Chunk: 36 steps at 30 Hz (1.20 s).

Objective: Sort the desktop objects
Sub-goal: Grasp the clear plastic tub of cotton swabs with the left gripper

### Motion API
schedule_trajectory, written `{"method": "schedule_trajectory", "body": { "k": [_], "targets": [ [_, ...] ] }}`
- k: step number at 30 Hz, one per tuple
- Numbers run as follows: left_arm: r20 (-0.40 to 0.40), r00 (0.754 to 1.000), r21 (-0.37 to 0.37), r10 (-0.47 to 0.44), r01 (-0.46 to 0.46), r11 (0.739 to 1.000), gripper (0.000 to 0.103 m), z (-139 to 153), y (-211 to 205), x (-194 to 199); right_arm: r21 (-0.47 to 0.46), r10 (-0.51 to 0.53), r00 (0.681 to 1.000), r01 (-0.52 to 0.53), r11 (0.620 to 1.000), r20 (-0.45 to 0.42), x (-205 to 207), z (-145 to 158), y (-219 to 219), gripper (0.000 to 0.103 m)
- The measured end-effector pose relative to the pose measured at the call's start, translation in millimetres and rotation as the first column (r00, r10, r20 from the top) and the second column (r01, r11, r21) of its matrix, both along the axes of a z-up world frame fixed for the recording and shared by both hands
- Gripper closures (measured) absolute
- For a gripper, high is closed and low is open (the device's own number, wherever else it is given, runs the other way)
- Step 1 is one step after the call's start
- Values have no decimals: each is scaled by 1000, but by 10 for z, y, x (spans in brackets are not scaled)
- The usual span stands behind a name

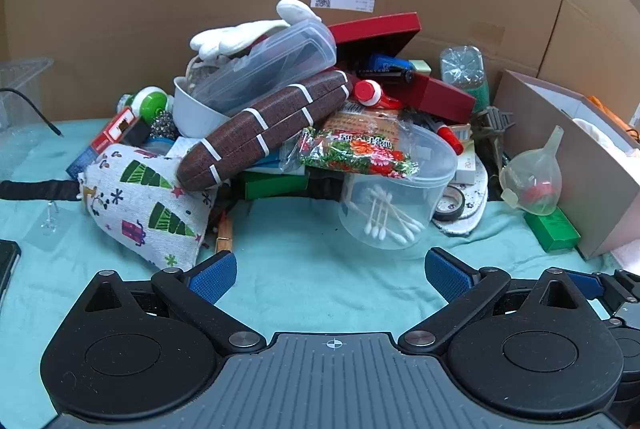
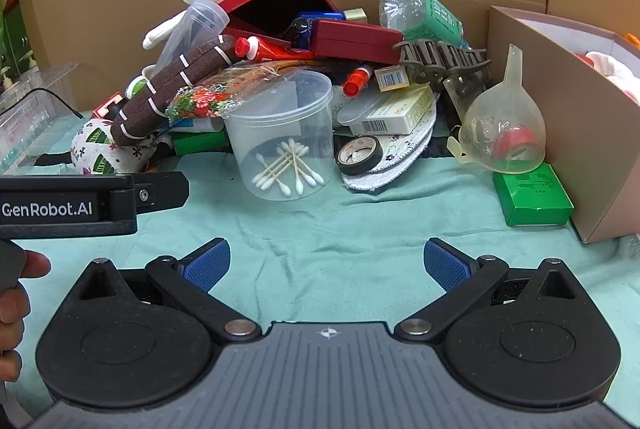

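A heap of desk objects lies on the teal cloth (image 1: 304, 249). In it are a brown striped case (image 1: 264, 129), a clear tub of cotton swabs (image 1: 392, 197), a flowered packet (image 1: 356, 151), a Christmas-print pouch (image 1: 148, 205), red boxes (image 1: 376, 29) and a clear funnel (image 1: 532, 173). My left gripper (image 1: 330, 279) is open and empty, a short way in front of the tub. My right gripper (image 2: 326, 265) is open and empty, in front of the same tub (image 2: 284, 137). The funnel (image 2: 504, 125), a tape roll (image 2: 360, 155) and a green box (image 2: 532, 195) lie to its right.
An open cardboard box (image 1: 568, 165) stands at the right, also in the right wrist view (image 2: 560, 101). Cardboard walls close the back. A clear plastic tray (image 1: 20, 89) sits at the far left. The left gripper's body (image 2: 68, 205) shows at the right wrist view's left edge.
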<state>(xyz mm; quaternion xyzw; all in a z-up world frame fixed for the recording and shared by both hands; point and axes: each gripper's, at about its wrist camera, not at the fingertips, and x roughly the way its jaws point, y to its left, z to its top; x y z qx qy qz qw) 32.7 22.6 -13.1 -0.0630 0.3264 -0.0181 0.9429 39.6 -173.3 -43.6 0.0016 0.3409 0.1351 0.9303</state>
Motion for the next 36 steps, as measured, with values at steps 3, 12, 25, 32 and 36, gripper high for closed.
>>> {"method": "schedule_trajectory", "body": {
  "k": [3,12,25,32,36],
  "targets": [
    [-4,1000,-8,-6,6,1000,0,-9,10,50,4,5,1000,-5,1000,-11,51,-24,15,0],
    [17,999,-41,-41,42,998,0,-17,95,302,11,184,981,-185,983,64,189,-12,147,0],
    [6,970,-79,-243,242,967,8,-139,-94,839,-27,273,957,-272,962,94,715,-145,191,2],
    [-3,953,-107,-304,302,947,17,-159,-105,1092,-21,324,937,-324,946,134,903,-180,211,8],
    [-16,942,-124,-336,332,935,14,-177,-98,1188,-40,354,923,-353,935,153,971,-205,240,9]
  ]
}}
